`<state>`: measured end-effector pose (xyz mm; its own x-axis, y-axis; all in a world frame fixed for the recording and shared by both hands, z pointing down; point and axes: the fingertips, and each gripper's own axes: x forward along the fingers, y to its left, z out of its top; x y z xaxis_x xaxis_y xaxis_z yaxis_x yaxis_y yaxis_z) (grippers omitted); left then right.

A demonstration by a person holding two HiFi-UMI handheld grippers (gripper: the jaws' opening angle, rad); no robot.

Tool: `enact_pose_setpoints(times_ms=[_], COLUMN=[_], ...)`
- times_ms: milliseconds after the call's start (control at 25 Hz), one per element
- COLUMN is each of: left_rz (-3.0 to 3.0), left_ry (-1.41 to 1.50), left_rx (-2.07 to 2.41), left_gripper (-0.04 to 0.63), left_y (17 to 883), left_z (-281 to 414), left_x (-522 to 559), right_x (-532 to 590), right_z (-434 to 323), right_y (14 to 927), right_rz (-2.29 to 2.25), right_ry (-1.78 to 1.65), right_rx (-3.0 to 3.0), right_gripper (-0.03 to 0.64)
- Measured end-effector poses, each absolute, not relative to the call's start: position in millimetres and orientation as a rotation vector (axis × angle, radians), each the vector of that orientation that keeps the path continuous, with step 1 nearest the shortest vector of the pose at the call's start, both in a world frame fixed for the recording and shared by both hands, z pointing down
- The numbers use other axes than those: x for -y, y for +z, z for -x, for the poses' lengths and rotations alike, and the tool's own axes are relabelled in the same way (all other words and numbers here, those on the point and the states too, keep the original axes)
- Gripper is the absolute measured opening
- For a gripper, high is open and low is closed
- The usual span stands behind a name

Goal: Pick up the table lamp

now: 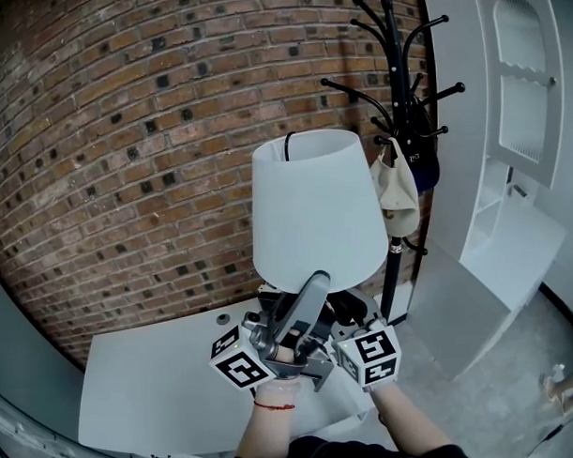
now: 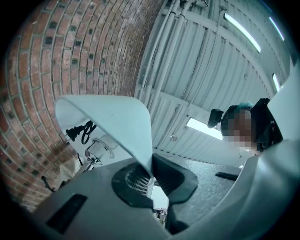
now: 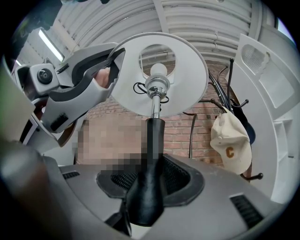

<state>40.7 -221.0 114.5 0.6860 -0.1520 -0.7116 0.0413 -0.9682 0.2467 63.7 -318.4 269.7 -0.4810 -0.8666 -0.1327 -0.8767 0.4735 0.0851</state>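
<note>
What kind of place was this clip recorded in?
Probably a mock home room staged inside an industrial hall: brick wall, coat rack with a cap and white shelf unit, yet the left gripper view shows a corrugated metal ceiling with strip lights.

1. The left gripper (image 2: 151, 178): pale grey moulded shells, with black rubber pads that have a grid texture.
2. The right gripper (image 3: 150, 183): the same grey shells and black pads, with dark rectangular slots.
3. Each gripper carries one of the white cubes (image 1: 240, 358) printed with black square markers.
4. A thin red string bracelet (image 1: 272, 404) and a dark sleeve (image 1: 435, 451).
</note>
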Motion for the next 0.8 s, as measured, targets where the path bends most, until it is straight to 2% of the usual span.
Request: enact_pose_setpoints(times_ms=[800], left_rz=[-2.647], left_ry=[-1.166], left_rx=[0.074], left_gripper=[0.008], left_y=[115.6], left_z=[-40.7], left_x=[208.8], right_x=[306.2], right_z=[-65.7], right_y=[270.5], right_rz=[1.583], right_ry=[0.242], right_rx=[-2.632], right_gripper=[0.161])
